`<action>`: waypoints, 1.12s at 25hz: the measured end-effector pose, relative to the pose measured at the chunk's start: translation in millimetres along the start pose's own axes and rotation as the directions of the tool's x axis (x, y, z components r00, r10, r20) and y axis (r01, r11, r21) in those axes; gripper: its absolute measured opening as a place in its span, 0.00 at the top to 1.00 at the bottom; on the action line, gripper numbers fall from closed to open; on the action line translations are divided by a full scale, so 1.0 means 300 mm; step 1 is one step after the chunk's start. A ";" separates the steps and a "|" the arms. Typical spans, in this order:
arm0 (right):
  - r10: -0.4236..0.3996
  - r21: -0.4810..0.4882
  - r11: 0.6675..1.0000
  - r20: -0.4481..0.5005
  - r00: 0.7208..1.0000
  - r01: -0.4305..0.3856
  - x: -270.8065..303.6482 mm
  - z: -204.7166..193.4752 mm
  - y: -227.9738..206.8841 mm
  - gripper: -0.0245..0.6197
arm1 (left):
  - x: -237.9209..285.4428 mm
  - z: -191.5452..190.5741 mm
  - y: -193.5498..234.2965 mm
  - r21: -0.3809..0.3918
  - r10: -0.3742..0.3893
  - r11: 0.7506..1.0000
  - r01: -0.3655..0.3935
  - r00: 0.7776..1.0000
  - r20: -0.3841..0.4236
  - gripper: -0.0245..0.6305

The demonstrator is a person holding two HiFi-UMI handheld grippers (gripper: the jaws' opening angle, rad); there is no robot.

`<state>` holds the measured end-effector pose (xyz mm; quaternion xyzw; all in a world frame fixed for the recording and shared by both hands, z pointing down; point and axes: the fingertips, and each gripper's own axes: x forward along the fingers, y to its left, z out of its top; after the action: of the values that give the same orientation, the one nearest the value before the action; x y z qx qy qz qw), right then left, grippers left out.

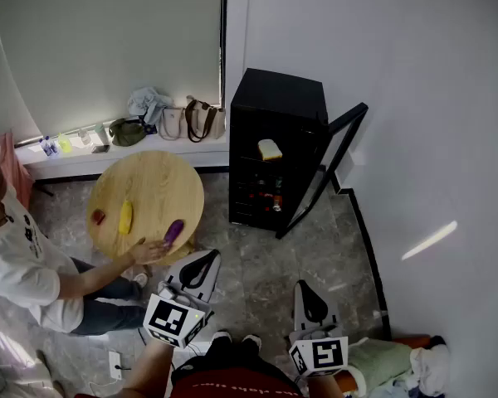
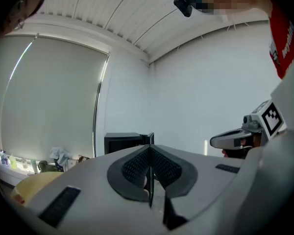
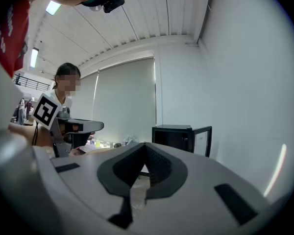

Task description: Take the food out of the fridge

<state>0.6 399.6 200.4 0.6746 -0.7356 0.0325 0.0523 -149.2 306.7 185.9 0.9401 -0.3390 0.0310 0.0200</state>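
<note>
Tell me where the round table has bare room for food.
The round table's far half, toward the ledge, is bare. Its near edge is crowded: red item, yellow item, purple eggplant, a seated person's hand.

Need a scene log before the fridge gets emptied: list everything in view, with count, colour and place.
fridge: 1, black, against the wall, door open
food: 1, pale yellow, upper fridge shelf
small items: several, red and dark, lower fridge shelves, too small to name
table: 1, light wood, round, left of the fridge
on the table: red item, yellow item, purple item, one each
bags: about three, tan and green, ledge under the window
seated person: 1, white top, hand beside the purple item
left tongs: grey, shut, empty
right tongs: grey, shut, empty
</note>
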 end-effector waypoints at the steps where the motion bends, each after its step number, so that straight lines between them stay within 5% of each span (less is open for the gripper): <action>1: 0.001 0.000 1.000 0.001 1.000 -0.001 0.003 0.001 -0.003 0.95 | 0.003 0.004 -0.001 0.006 -0.002 1.000 0.002 1.000 -0.001 0.95; 28: 0.016 -0.002 1.000 0.052 0.999 -0.016 -0.003 0.030 -0.053 0.95 | 0.054 0.029 -0.070 0.014 0.016 1.000 -0.016 0.999 0.038 0.95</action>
<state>16.3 398.1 191.1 0.6691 -0.7422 0.0146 0.0335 -123.0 311.8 177.9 0.9378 -0.3467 0.0156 0.0069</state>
